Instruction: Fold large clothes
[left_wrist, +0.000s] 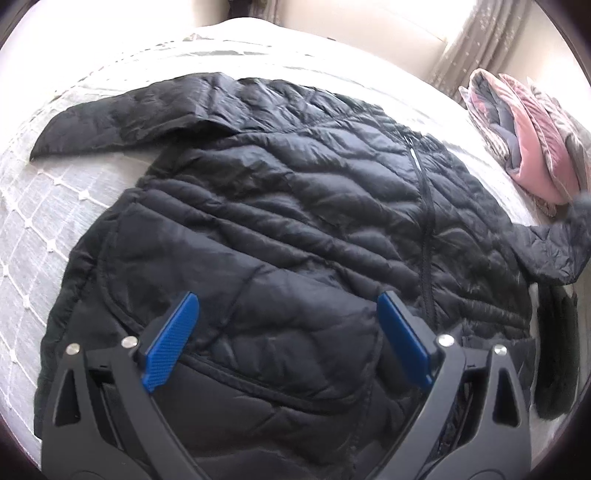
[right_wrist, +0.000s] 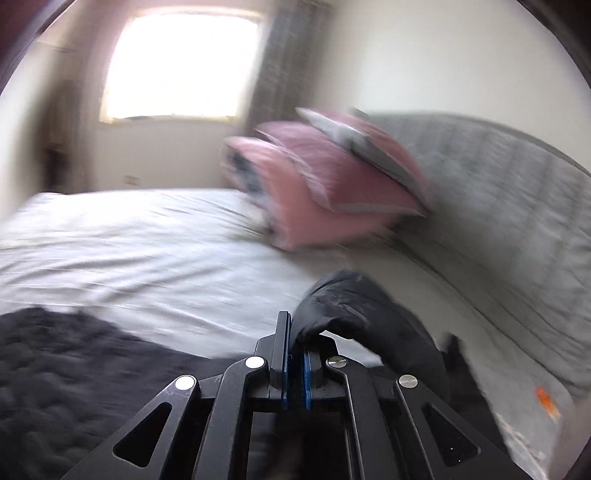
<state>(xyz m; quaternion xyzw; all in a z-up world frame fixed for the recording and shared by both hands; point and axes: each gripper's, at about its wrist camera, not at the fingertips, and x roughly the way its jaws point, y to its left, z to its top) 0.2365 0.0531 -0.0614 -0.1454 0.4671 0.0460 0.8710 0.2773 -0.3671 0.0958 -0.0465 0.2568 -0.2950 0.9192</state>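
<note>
Closest in the left wrist view, the left tool (left_wrist: 288, 339) hangs with its blue pads (left_wrist: 171, 341) spread wide and nothing between them, poised over the hem end of the black quilted jacket (left_wrist: 280, 206). The jacket lies front up on the bed (left_wrist: 48, 206), zipped, with one sleeve (left_wrist: 122, 114) stretched out flat toward the far left. In the right wrist view, the right tool (right_wrist: 293, 354) has its pads pressed together on a fold of the jacket's other sleeve (right_wrist: 354, 302), which rises out of the pinch and drapes off to the right; the cloth reads as lifted clear of the bed, though blur makes the exact edge hard to trace. Farther off, a heap of pink and grey bedding (right_wrist: 325, 184) sits near the grey headboard (right_wrist: 517, 192), and beyond that a bright window (right_wrist: 184, 62) and a curtain (right_wrist: 284, 59). The step in hand looks like the first sleeve fold: the pinched sleeve is to be carried across onto the jacket's chest. That calls for a sweep inward over the zip while keeping the cloth taut, then laying it flat before letting go; the left tool would do well to press or hold the body so the slippery shell does not slide along.
</note>
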